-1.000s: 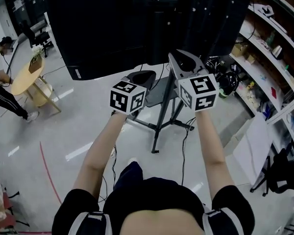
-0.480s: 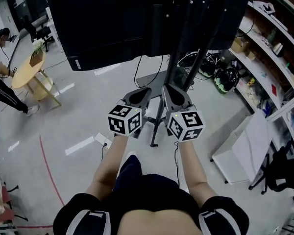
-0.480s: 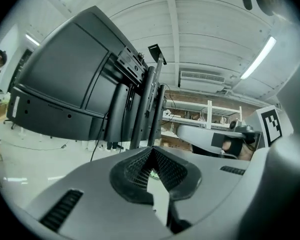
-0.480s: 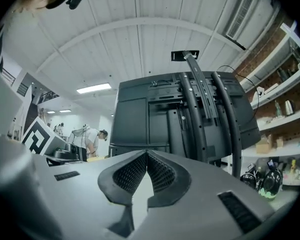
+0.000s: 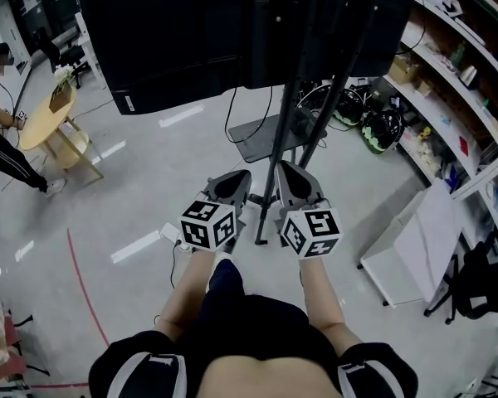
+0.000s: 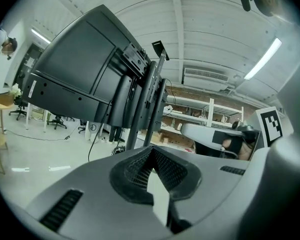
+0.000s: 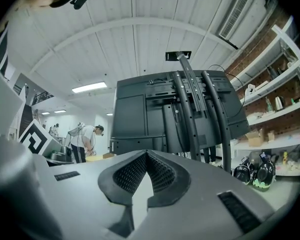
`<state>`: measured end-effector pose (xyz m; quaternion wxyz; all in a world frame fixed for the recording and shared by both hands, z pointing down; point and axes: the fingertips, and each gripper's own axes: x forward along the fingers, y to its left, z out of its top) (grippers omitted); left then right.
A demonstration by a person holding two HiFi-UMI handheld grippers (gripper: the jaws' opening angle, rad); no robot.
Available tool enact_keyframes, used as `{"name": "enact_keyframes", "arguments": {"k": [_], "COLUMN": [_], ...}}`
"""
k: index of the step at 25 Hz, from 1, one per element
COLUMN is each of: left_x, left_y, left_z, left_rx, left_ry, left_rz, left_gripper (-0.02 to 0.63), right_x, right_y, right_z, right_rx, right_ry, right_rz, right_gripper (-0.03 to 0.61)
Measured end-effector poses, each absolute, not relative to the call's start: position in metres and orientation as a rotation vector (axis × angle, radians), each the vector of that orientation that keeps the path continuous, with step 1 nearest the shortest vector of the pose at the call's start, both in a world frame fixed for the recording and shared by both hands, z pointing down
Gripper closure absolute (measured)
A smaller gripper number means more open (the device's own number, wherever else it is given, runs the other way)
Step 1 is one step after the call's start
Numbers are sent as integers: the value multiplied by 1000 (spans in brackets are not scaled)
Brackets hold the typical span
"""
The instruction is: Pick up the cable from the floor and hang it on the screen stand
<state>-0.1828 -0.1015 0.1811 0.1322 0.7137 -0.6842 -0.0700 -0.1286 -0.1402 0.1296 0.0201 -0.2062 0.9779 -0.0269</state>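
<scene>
Looking down from the head, the left gripper [image 5: 230, 186] and right gripper [image 5: 295, 182] hang near the screen stand [image 5: 284, 123]. A thin cable [image 5: 173, 264] lies on the floor, not picked up yet. Left gripper view: jaws pinched together, empty. Right gripper view: same thing — clenched on nothing.

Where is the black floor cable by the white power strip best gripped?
Probably the black cable on its free run beside the white power strip, from straight above, jaws across it: it lies flat and thin on the floor.
</scene>
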Motion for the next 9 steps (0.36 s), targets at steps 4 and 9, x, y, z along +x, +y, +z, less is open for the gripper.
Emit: {"name": "enact_keyframes", "arguments": {"k": [4,9], "left_x": [-164,-143], "left_y": [-101,-100], "left_z": [193,203], "left_rx": [2087,2106], "left_ry": [-1947,-1896], "left_rz": [-175,-151], "left_gripper": [611,611], "right_x": [-114,-98], "right_y": [-129,-117], "right_z": [141,151], "right_rx": [-650,-672], "right_ry": [3047,3076], "right_rz": [-89,-71], "right_gripper": [555,555]}}
